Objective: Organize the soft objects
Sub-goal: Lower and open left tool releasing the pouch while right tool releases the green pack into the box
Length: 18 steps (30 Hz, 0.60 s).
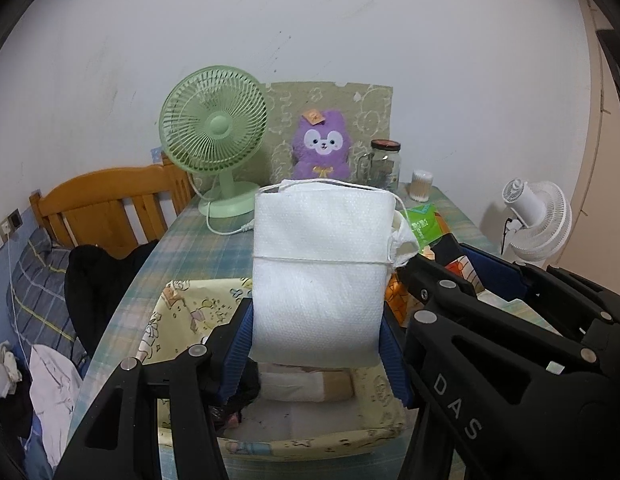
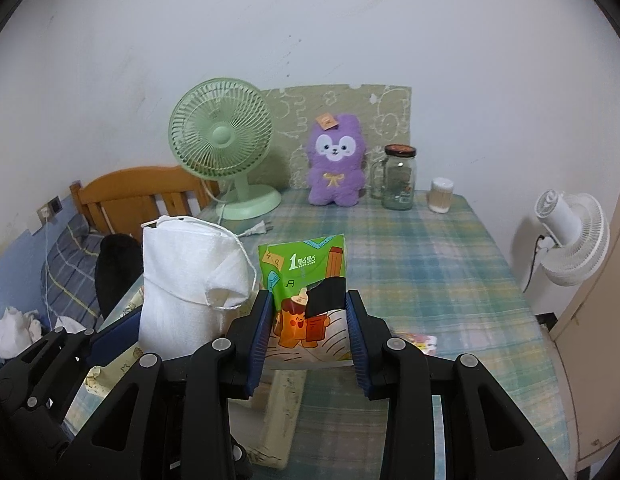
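From the left wrist camera, the left gripper (image 1: 316, 344) is clamped on a white drawstring pouch (image 1: 320, 272), its blue pads pressing the pouch's lower sides. The pouch hangs upright directly above a yellow cartoon-print fabric bin (image 1: 182, 320) on the plaid-covered desk (image 1: 198, 240). Inside the bin, below the pouch, lie a pale rolled cloth (image 1: 306, 386) and something dark at the bin's left side that is too shadowed to name. To set the pouch down well, I judge it should be lowered straight into the open space beside the roll before the grip is released, so it does not topple over the bin's soft rim. The right gripper (image 1: 434, 256) shows just right of the pouch, its fingers mostly cut off.

From the right wrist camera, the right gripper (image 2: 308, 328) is clamped on a green tissue pack (image 2: 306, 300), held upright just right of the pouch (image 2: 190, 280) and above the bin's edge (image 2: 282, 408). The pack should wait until the pouch has settled. The bin's interior is hidden here behind both grippers. A purple plush toy (image 2: 336, 164) sits well beyond the bin, against the wall.
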{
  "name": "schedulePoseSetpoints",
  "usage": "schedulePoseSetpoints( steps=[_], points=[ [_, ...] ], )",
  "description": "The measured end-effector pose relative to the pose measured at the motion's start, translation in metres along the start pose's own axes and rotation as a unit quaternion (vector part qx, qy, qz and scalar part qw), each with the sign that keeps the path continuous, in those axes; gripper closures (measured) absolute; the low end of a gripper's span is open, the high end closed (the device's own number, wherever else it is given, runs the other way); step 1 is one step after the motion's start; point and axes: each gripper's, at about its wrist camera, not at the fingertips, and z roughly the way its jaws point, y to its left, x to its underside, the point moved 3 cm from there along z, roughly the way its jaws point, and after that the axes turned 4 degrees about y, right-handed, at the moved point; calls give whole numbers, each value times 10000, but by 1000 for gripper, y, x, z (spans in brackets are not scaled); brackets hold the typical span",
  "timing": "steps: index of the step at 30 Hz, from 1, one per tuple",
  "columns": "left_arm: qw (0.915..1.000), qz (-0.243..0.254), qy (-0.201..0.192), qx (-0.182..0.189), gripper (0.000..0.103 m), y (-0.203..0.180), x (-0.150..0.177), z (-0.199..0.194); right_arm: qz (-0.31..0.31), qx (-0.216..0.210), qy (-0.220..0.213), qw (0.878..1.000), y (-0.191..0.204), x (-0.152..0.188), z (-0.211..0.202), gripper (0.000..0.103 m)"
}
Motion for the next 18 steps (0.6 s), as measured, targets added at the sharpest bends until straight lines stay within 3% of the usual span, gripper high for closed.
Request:
schedulePoseSetpoints(
  steps=[12,18],
  points=[
    [9986,-276,440,34,38,32,18,23,-270,-179,285,9991,27,12,25,64],
    [9979,-344,485,-237,17,42,26,24,-324,-290,423,9982,36,19,35,64]
  ],
)
